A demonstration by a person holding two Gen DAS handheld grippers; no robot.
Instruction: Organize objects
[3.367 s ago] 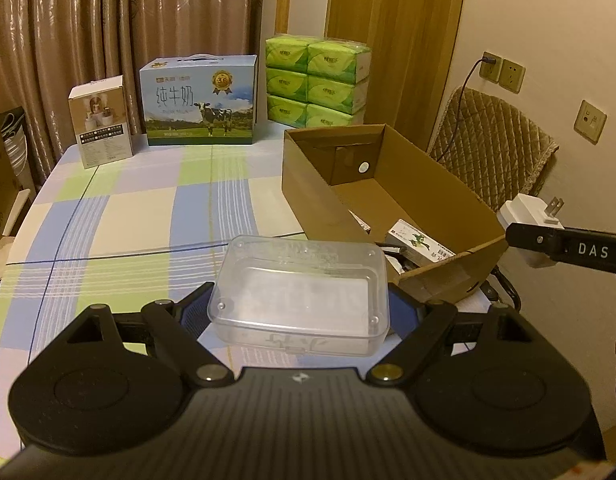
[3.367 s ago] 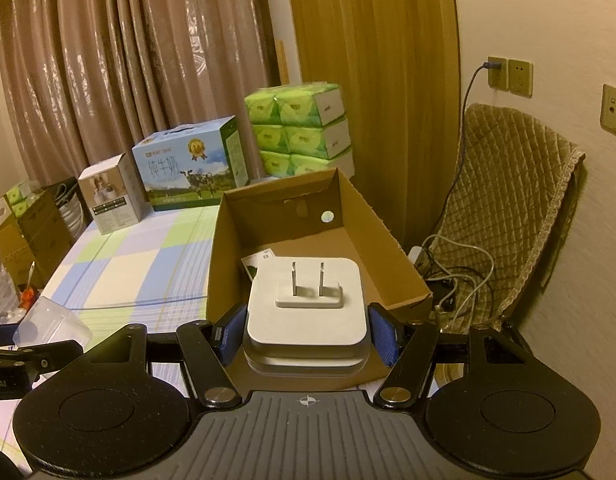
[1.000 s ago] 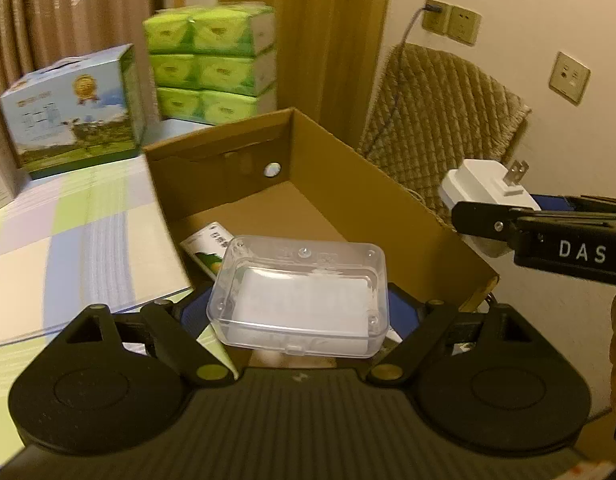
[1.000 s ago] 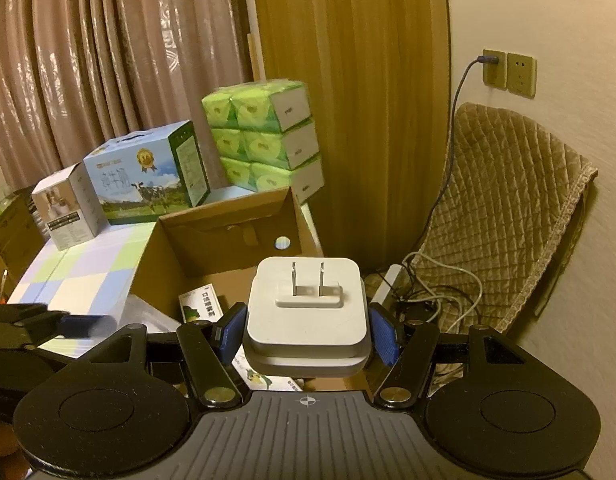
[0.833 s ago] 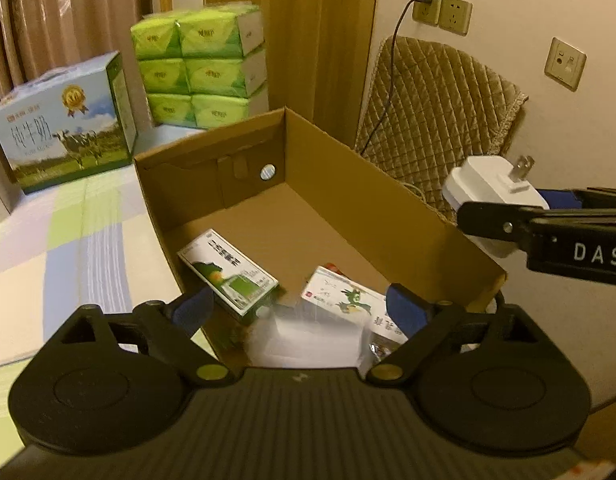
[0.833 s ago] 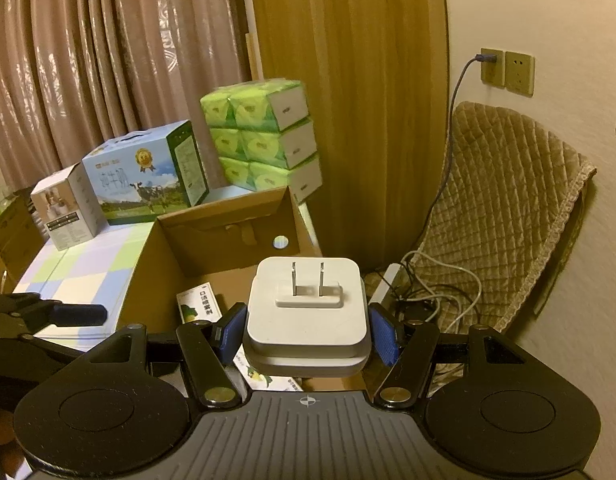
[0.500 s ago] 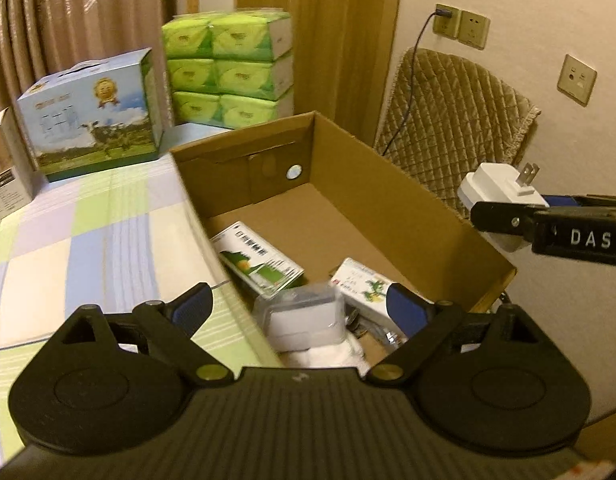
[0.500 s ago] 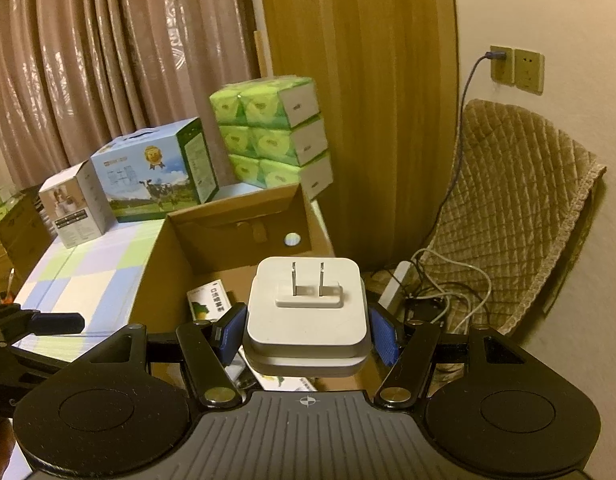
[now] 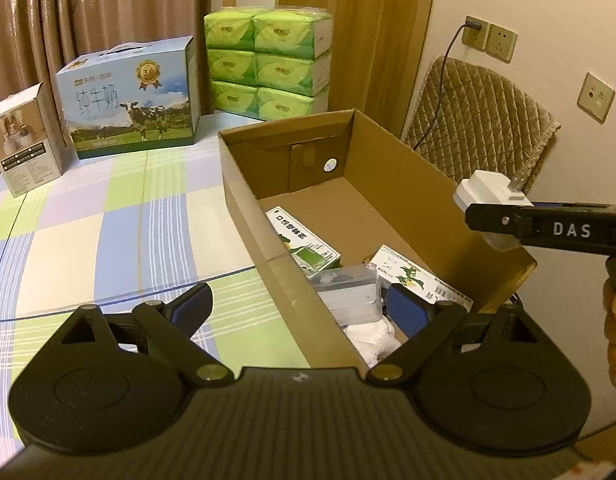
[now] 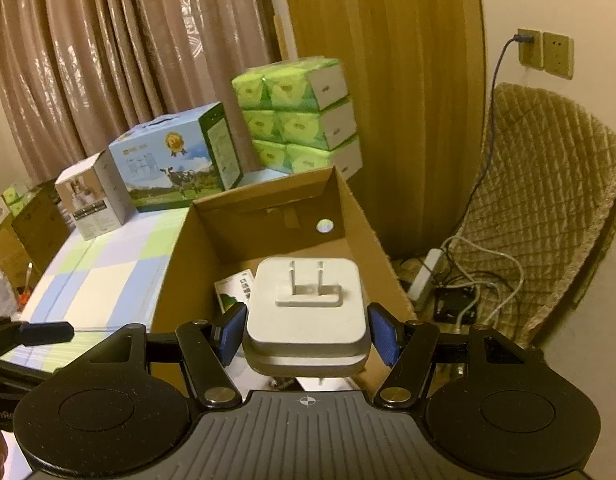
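An open cardboard box (image 9: pixel 248 208) stands at the right end of the checked table; it also shows in the right wrist view (image 10: pixel 180 240). The clear plastic box (image 9: pixel 350 294) lies inside it near the front, beside two small green-and-white cartons (image 9: pixel 304 240) and a white cloth (image 9: pixel 372 340). My left gripper (image 9: pixel 300 304) is open and empty, above the box's near left wall. My right gripper (image 10: pixel 306 330) is shut on a white plug adapter (image 10: pixel 308 304), prongs up, above the box's near end; it also shows in the left wrist view (image 9: pixel 492 196).
At the table's back stand a blue milk carton (image 9: pixel 128 100), a small white box (image 9: pixel 22 140) and stacked green tissue packs (image 9: pixel 268 60). A quilted chair (image 10: pixel 548 200), a power strip with cables (image 10: pixel 424 276) and wall sockets (image 9: pixel 488 36) are right of the table.
My left gripper carried the clear plastic box over the cardboard box, opened and let it drop inside, then drew back left. My right gripper stayed shut on the adapter, hovering over the box.
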